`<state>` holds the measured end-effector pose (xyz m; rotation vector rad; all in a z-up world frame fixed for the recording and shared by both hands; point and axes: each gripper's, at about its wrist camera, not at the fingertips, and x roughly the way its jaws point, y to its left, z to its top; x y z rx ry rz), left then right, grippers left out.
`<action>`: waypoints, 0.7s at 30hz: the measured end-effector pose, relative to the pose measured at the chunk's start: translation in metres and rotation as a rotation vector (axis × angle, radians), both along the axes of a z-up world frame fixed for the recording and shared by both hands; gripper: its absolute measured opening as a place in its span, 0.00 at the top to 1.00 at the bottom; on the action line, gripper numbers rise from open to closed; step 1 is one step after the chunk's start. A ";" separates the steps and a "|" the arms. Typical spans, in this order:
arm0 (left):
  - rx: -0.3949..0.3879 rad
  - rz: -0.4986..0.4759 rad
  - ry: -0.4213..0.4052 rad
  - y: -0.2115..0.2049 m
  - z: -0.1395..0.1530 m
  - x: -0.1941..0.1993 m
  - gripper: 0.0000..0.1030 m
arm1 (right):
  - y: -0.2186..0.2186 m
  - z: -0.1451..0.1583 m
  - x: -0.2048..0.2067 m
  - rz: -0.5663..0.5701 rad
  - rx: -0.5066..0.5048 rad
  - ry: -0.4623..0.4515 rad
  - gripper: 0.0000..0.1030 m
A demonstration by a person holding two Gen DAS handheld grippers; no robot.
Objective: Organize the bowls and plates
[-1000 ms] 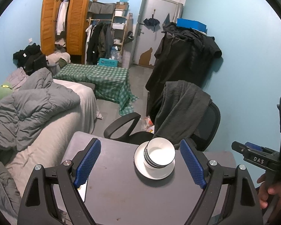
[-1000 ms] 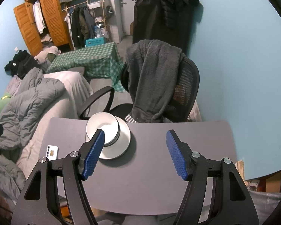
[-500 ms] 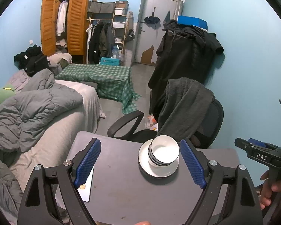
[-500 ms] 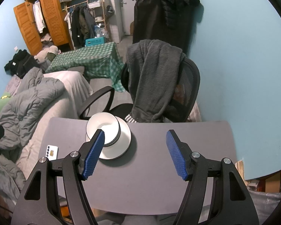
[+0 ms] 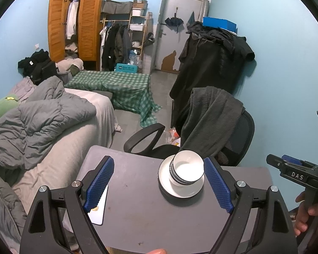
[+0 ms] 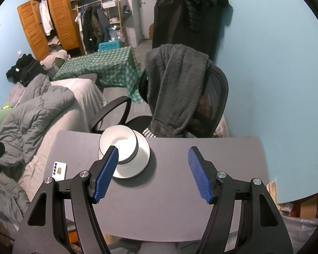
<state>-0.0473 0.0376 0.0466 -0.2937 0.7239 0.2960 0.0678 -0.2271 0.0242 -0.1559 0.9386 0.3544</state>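
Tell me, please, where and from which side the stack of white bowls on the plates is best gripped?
Grip the stack of white bowls across its outer walls just under the top rim, coming down from above and the near side. It stands upright on the white plates, its round walls clear all around, and the open right gripper probably spans it. A rim pinch would likely lift one bowl only.

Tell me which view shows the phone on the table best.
The right wrist view: the whole phone lies uncovered near the table's left edge, camera lenses visible. In the left wrist view a blue pad of the left tongs hides much of it.
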 end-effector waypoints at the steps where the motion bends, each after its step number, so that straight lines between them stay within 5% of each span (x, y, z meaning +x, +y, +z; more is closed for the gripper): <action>1: 0.001 0.000 0.001 0.000 0.000 0.001 0.15 | 0.000 0.000 0.000 0.000 -0.001 0.000 0.35; 21: 0.019 -0.015 -0.001 -0.017 0.001 -0.001 0.15 | -0.005 0.002 -0.001 -0.001 -0.001 -0.006 0.35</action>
